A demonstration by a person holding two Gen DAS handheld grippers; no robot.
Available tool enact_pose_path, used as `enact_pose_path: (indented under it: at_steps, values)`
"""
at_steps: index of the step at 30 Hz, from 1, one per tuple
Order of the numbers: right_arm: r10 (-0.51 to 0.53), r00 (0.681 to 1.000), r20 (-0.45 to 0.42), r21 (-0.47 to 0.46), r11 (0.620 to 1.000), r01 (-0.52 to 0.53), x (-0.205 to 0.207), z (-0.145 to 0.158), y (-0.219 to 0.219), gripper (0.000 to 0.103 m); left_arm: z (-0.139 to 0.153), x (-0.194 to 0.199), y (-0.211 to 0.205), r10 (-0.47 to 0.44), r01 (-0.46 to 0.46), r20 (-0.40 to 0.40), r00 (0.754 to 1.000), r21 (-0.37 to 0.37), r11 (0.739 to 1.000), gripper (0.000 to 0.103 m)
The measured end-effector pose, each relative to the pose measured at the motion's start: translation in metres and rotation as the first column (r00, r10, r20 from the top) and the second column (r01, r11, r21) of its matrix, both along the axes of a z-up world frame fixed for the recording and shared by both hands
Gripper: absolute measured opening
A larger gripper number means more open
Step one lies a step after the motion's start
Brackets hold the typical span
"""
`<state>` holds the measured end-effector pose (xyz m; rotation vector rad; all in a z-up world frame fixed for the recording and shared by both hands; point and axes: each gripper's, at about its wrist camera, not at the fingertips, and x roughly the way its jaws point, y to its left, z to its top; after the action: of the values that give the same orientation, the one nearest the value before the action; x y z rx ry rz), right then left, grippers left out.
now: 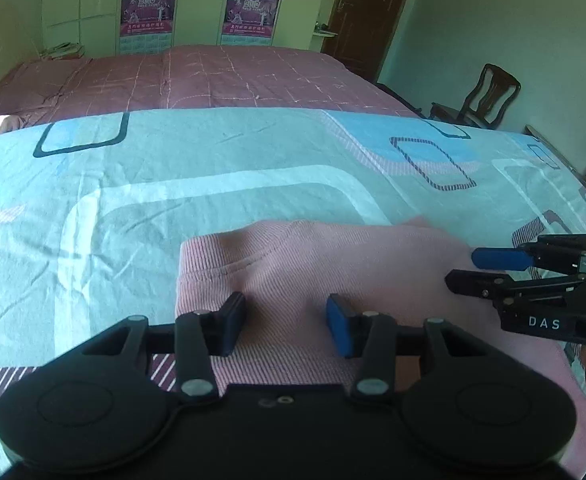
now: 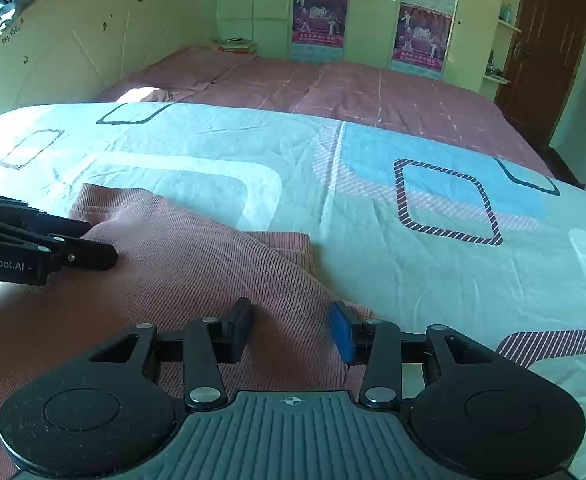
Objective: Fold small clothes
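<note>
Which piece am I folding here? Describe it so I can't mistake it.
Start from the light blue bedsheet with rounded-square patterns spread over the bed. On its near edge, under both grippers, lies the pink ribbed garment. It is the only clothing there, its fine ribs and plain dusty pink unlike the printed sheet.

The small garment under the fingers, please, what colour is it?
Dusty pink garment with fine ribbing, clearest in the right wrist view.

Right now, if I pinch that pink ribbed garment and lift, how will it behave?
The pink ribbed garment will probably droop: it already lies in soft humps. It looks thin, so likely light. Its folded layers may slide apart on the patterned sheet when pushed.
</note>
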<state>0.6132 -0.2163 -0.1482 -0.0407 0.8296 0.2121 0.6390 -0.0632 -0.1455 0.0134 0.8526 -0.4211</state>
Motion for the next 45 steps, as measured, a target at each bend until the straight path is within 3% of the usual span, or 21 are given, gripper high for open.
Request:
enact_pose_path:
  at_steps: [4,7,9,14,19,22,26,28,32,33,34,36,45]
  values:
    - [-0.021,0.999,0.046,0.049,0.999,0.019,-0.019,0.015,-0.005,0.042,0.016,-0.026,0.000,-0.006,0.002,0.072,0.997,0.055,0.998,0.043]
    - [0.018,0.995,0.102,0.083,0.996,-0.027,-0.047,0.032,-0.001,0.042,0.028,-0.045,-0.001,0.009,-0.016,0.101,0.995,0.077,0.997,0.052]
    - [0.068,0.991,0.115,0.077,0.994,-0.077,-0.064,0.035,0.005,0.042,0.030,-0.055,-0.007,0.021,-0.034,0.098,0.995,0.134,0.990,0.058]
    - [0.084,0.994,0.076,0.117,0.989,-0.093,-0.091,0.035,0.005,0.042,0.031,-0.081,-0.009,0.047,-0.062,0.094,0.994,0.160,0.985,0.063]
    - [0.143,0.986,0.083,0.095,0.984,-0.151,-0.118,0.033,0.007,0.042,0.026,-0.100,-0.012,0.062,-0.078,0.089,0.994,0.189,0.979,0.068]
    - [0.171,0.985,-0.010,-0.012,0.985,-0.171,-0.120,0.010,0.016,0.042,0.020,-0.101,-0.014,0.077,-0.092,0.082,0.994,0.191,0.977,0.068]
    - [0.120,0.992,0.028,0.086,0.989,-0.122,-0.130,0.021,-0.004,0.042,0.030,-0.105,-0.010,0.087,-0.104,0.089,0.992,0.199,0.974,0.068]
    - [0.080,0.995,0.054,0.161,0.983,-0.088,-0.139,0.029,-0.024,0.042,0.035,-0.111,-0.001,0.088,-0.100,0.078,0.993,0.159,0.982,0.068]
    - [-0.008,1.000,-0.027,0.343,0.939,0.017,-0.139,0.027,-0.074,0.043,0.035,-0.118,0.016,0.106,-0.109,0.041,0.994,0.082,0.991,0.070]
    - [-0.021,0.999,-0.050,0.373,0.927,0.038,-0.137,0.026,-0.083,0.048,0.033,-0.119,0.019,0.111,-0.113,0.030,0.993,0.067,0.991,0.070]
    - [-0.029,0.997,-0.067,0.406,0.912,0.053,-0.136,0.026,-0.090,0.061,0.031,-0.119,0.022,0.118,-0.119,0.019,0.993,0.053,0.991,0.070]
    - [-0.012,0.996,-0.086,0.471,0.880,0.052,-0.132,0.023,-0.101,0.069,0.027,-0.118,0.024,0.128,-0.128,-0.004,0.992,0.023,0.991,0.071]
    - [0.101,0.968,-0.230,0.677,0.731,0.085,-0.102,-0.015,-0.121,0.068,0.007,-0.102,0.051,0.179,-0.210,-0.158,0.971,-0.204,0.956,0.072]
